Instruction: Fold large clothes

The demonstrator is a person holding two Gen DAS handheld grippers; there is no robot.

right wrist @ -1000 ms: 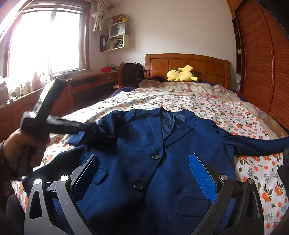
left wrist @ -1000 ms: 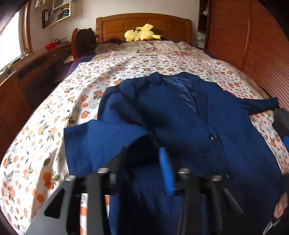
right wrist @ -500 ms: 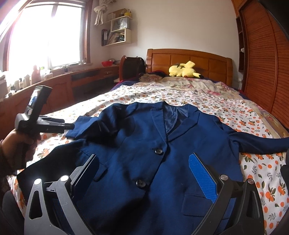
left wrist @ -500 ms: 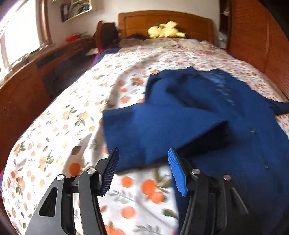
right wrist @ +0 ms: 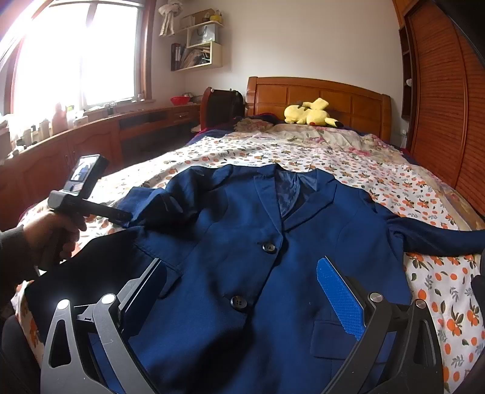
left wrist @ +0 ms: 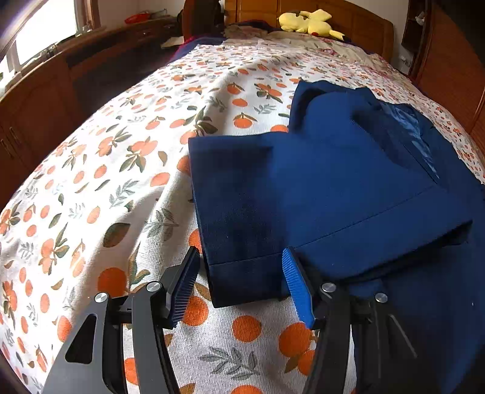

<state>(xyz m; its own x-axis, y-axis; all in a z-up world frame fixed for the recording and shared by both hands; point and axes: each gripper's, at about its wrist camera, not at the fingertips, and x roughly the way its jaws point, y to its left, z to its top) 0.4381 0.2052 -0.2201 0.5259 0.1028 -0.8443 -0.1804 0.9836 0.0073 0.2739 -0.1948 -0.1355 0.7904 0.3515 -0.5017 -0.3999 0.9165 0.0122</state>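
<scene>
Left wrist view: The navy jacket (left wrist: 348,188) is lying on the bed (left wrist: 121,169), filling the centre and right of the frame. Its sleeve (left wrist: 242,212) is lying folded across the body, with the cuff end pointing toward the lower centre; this placement suggests the fold is being started by bringing the sleeve inward. The left gripper (left wrist: 239,282) is sitting at the bottom of the frame, angled down at the cuff. Its jaws are standing about half apart and are closing slightly. The cuff end is lying between the 2 blue pads, but neither pad appears to be pressing on it; the gripper is holding nothing. A yellow plush toy (left wrist: 306,24) is resting at the top of the frame by the headboard.

Right wrist view: The jacket (right wrist: 257,242) is lying face up in the centre, buttoned at 2 buttons, lapels toward the upper centre. The other sleeve (right wrist: 439,239) is stretching out toward the right edge, not yet folded, so the task is judged to be at an early stage. The right gripper (right wrist: 242,300) is hovering at the bottom of the frame over the lower front of the jacket, jaws standing wide apart, gripping nothing; whether its pads are touching the cloth cannot be told. At the left edge, a hand (right wrist: 51,233) is holding the left gripper (right wrist: 124,216), its tip at the folded sleeve's cuff
</scene>
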